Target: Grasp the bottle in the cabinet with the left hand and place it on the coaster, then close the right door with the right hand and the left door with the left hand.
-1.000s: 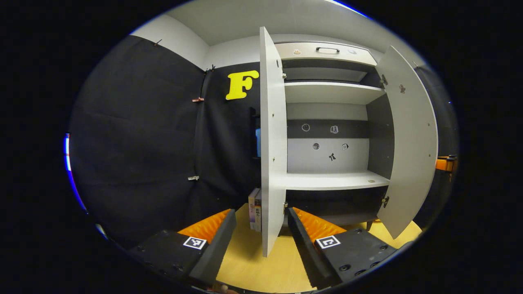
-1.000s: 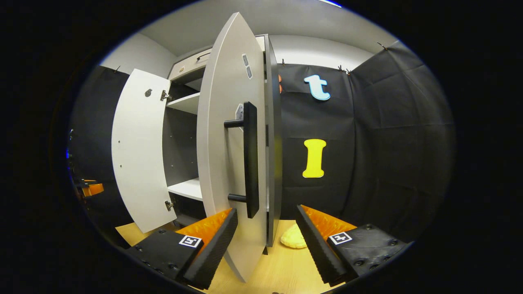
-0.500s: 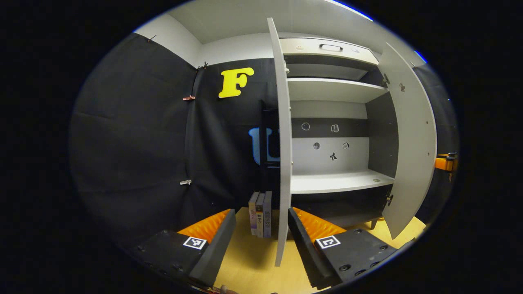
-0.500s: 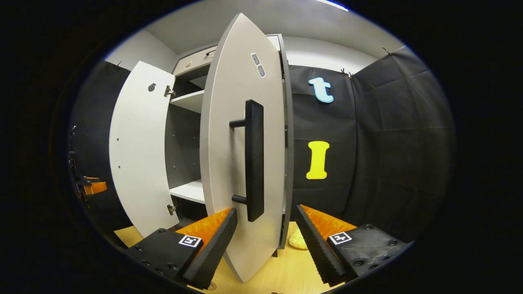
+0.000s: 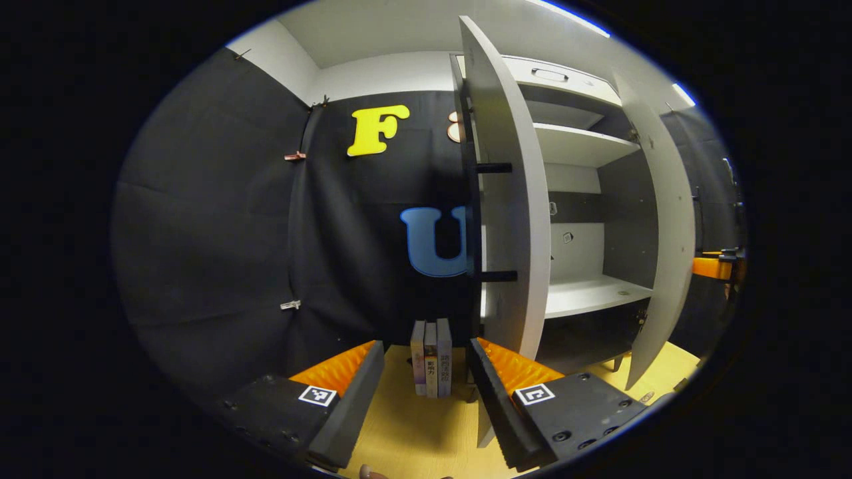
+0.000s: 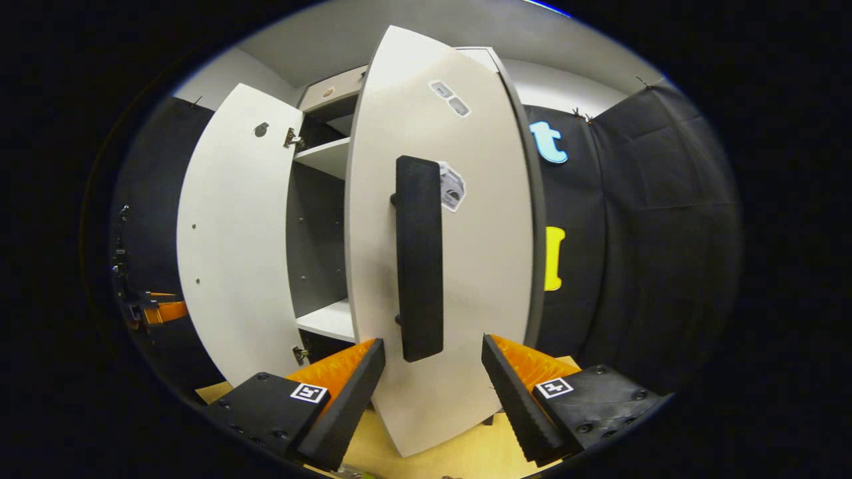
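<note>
Right gripper view is showing the right gripper (image 6: 429, 386), jaws wide and empty, facing the right door (image 6: 439, 266) and its handle (image 6: 419, 259). Left gripper (image 5: 423, 392) is likewise gaping beside the left door (image 5: 512, 226). Both doors remain ajar; shelves look bare, so the bottle seems already removed.

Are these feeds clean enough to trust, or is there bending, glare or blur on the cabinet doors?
Left gripper view: fisheye bows the left door and right door; shelves evenly lit, sharp. Right gripper view: right door bulges, its handle crisp; no glare.
</note>
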### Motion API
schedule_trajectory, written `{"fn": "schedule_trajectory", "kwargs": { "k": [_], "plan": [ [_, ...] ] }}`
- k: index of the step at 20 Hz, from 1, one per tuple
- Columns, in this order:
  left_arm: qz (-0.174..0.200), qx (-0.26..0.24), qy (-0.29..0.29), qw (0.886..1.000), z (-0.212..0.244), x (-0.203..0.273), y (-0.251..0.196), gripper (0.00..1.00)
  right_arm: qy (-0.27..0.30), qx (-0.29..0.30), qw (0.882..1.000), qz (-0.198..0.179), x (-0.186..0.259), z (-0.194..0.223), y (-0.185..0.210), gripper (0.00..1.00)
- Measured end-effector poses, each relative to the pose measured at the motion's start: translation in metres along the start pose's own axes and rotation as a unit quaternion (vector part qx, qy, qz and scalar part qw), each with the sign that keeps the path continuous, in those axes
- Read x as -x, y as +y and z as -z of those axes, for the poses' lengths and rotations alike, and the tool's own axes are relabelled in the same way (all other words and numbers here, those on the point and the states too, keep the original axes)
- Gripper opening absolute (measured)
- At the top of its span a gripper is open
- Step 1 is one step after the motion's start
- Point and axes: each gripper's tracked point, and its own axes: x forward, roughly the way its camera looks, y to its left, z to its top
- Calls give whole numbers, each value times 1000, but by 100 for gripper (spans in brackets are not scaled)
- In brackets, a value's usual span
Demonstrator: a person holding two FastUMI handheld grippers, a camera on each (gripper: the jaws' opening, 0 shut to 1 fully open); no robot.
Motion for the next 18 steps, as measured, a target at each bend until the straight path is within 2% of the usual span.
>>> {"fn": "schedule_trajectory", "kwargs": {
  "k": [5, 11, 15, 18],
  "plan": [
    [33, -1, 3, 999, 2, -14, -1, 82, -9, 6, 1000, -2, -11, -4, 23, 98],
    [79, 24, 7, 997, 8, -25, -20, 82, 2, -17, 999, 27, -6, 4, 12, 98],
    [92, 35, 5, 995, 8, -26, -23, 80, 9, -14, 999, 41, 0, 9, 6, 98],
    [96, 17, 2, 995, 5, -25, -29, 82, 16, -8, 999, 48, 8, 12, 2, 98]
  ]
}}
